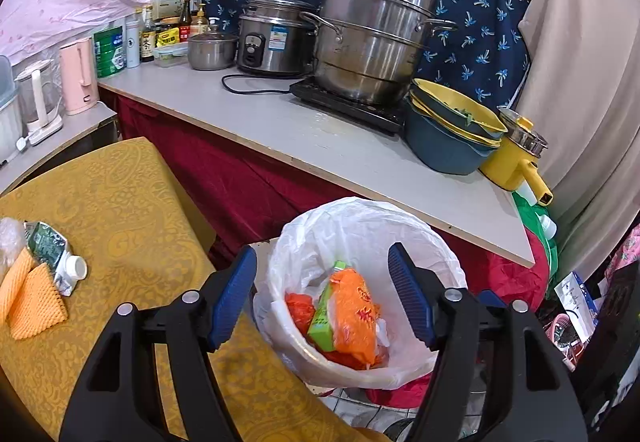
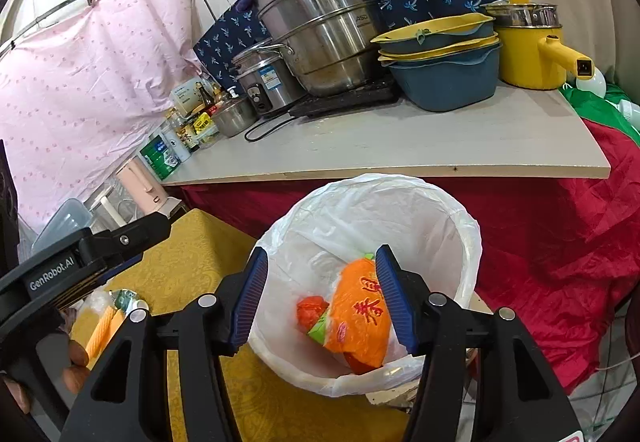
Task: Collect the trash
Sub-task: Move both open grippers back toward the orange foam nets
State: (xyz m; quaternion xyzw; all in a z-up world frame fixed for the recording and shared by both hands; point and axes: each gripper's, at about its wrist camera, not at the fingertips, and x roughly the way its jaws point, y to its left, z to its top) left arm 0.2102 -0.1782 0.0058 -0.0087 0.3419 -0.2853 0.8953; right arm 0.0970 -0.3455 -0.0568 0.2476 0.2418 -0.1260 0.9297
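Observation:
A white-lined trash bin (image 1: 360, 226) (image 2: 400, 202) stands beside the yellow-clothed table (image 1: 132, 202) (image 2: 192, 242). Inside lie an orange bag (image 1: 354, 312) (image 2: 362, 318), a green carton (image 1: 324, 322) and red wrapping (image 1: 300, 306) (image 2: 312, 308). My left gripper (image 1: 322, 294) is open and empty above the bin's left rim; it also shows in the right wrist view (image 2: 120, 238) over the table. My right gripper (image 2: 320, 294) is open and empty above the bin. On the table lie a crumpled green-white carton (image 1: 52, 254) (image 2: 126, 298), orange foam netting (image 1: 28, 294) (image 2: 102, 326) and clear plastic (image 1: 10, 238).
A grey counter (image 1: 280, 130) (image 2: 400, 138) over red cloth stands behind the bin, holding a steel steamer pot (image 1: 372, 38), rice cooker (image 1: 272, 38), stacked blue-yellow basins (image 1: 452, 130), yellow pot (image 1: 516, 158) and bottles. A pink kettle (image 1: 78, 76) stands left. Clutter lies on the floor at right.

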